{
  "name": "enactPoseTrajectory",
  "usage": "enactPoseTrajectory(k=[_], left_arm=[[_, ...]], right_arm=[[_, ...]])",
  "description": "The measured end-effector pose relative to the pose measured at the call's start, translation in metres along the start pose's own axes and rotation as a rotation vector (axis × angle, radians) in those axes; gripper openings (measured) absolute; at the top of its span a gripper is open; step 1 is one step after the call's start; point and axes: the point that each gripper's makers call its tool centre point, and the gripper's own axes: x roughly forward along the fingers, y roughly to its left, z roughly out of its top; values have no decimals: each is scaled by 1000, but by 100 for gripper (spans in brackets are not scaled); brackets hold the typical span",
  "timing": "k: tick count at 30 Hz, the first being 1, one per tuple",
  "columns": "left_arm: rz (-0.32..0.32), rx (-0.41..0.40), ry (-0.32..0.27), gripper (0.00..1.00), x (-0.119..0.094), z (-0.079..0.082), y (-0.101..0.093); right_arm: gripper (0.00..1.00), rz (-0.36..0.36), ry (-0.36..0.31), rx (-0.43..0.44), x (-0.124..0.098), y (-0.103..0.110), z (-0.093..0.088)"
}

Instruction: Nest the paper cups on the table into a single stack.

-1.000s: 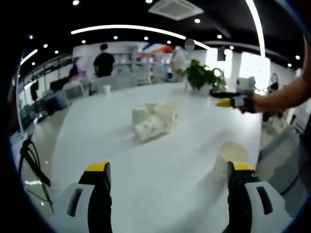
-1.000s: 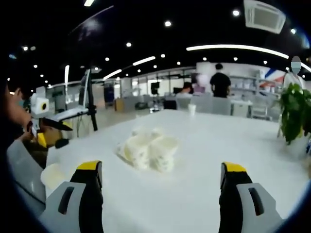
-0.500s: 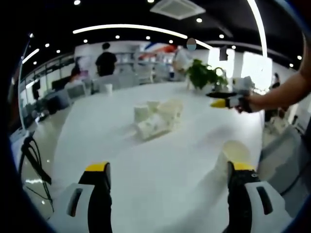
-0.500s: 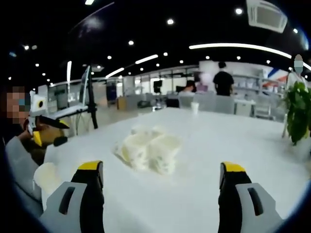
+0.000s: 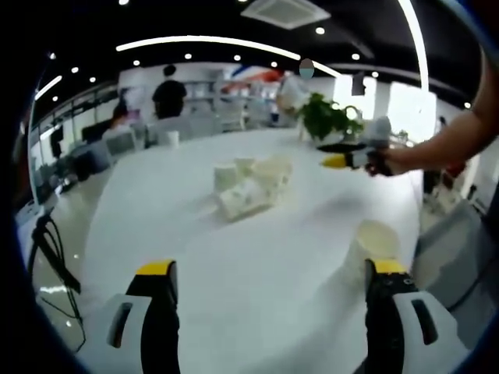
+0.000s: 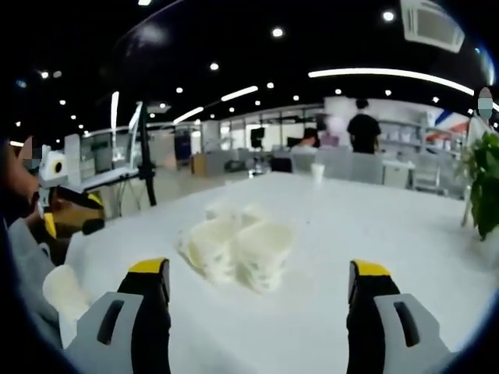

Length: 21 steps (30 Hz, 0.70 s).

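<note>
A heap of white paper cups (image 5: 249,188) lies on its side mid-table, ahead of my open left gripper (image 5: 271,269). One upright paper cup (image 5: 376,243) stands just beyond that gripper's right jaw. My right gripper (image 5: 337,154), held by a bare arm, hovers right of the heap. In the right gripper view the heap (image 6: 238,249) sits close ahead of my open right gripper (image 6: 257,269). The single cup (image 6: 66,290) is at the lower left, and the left gripper (image 6: 74,212) hangs above it. Nothing is between either pair of jaws.
The white table (image 5: 234,265) is long, with its near edge at the right. A green plant (image 5: 327,117) stands behind the right gripper. Another lone cup (image 5: 172,140) stands at the table's far end. Several people stand in the background.
The right gripper has moved closer to the heap, which looks larger in its view. In the left gripper view it has shifted leftward. Left gripper nearly still.
</note>
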Motion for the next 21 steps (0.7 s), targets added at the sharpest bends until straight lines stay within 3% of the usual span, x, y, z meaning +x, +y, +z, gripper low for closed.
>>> enactPoseTrajectory(k=[16,21], left_arm=[[-15,-6,22,98,-6,-8,-3],[-12,-8,20,98,-6,-7,-2]], right_arm=[[82,29,21,-31,43,-4,0],[79,42,49,-39,54,-6,-9]])
